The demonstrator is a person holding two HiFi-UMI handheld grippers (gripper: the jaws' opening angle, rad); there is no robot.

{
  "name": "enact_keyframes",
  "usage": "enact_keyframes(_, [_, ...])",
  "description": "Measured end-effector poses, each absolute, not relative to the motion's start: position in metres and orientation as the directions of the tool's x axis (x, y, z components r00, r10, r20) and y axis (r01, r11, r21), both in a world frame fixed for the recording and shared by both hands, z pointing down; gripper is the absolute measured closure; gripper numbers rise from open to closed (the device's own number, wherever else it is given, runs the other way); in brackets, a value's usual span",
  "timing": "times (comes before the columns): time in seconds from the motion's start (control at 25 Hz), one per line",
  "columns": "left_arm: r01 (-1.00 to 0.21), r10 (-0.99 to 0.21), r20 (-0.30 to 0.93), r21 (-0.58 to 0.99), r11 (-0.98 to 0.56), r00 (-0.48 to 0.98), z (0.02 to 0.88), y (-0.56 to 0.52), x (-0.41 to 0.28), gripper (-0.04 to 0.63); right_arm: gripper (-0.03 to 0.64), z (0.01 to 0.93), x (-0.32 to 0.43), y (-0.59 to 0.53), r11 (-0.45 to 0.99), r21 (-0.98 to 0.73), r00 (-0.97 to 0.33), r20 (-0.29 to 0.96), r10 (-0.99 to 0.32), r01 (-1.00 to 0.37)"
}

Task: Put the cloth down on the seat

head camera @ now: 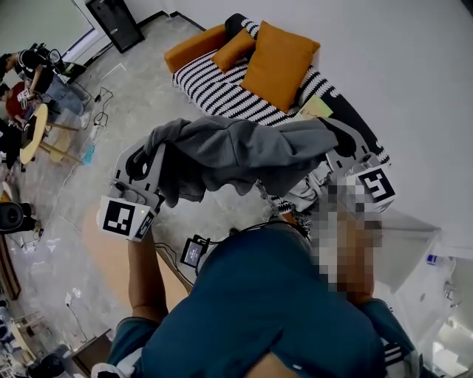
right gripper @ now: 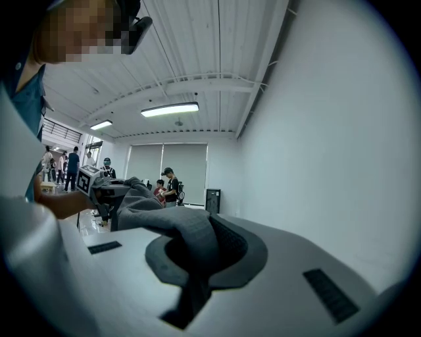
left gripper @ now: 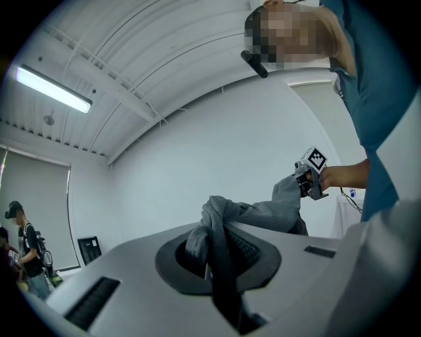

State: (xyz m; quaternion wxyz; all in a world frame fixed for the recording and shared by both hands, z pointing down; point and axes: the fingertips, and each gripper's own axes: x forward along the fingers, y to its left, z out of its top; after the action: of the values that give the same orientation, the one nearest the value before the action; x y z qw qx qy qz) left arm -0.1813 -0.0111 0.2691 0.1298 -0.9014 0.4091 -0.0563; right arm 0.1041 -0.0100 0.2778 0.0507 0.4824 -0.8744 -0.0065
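A grey cloth [head camera: 236,151] hangs bunched and stretched between my two grippers, held up in the air in front of the person's chest. My left gripper [head camera: 154,153] is shut on the cloth's left end, and my right gripper [head camera: 336,142] is shut on its right end. In the left gripper view the cloth [left gripper: 263,214] runs from the closed jaws across to the right gripper [left gripper: 309,172]. The right gripper view shows the cloth [right gripper: 174,227] pinched in its jaws, with the left gripper [right gripper: 99,187] beyond. The sofa's striped seat [head camera: 211,85] lies ahead, below the cloth.
Two orange cushions [head camera: 277,63] and an orange bolster [head camera: 192,46] lie on the sofa. A black panel [head camera: 114,22] leans at the far wall. People sit round a small table [head camera: 33,129] at the left. A white table [head camera: 414,247] stands at the right.
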Motion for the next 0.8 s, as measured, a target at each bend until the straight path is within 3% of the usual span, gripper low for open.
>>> enact_keyframes(0.8, [-0.776, -0.807, 0.056, -0.244, -0.581, 0.587, 0.297, -0.110, -0.121, 0.568, 0.600, 0.300, 0.142, -0.150, 0.641, 0.011, -0.636, 0.122, -0.762, -0.767])
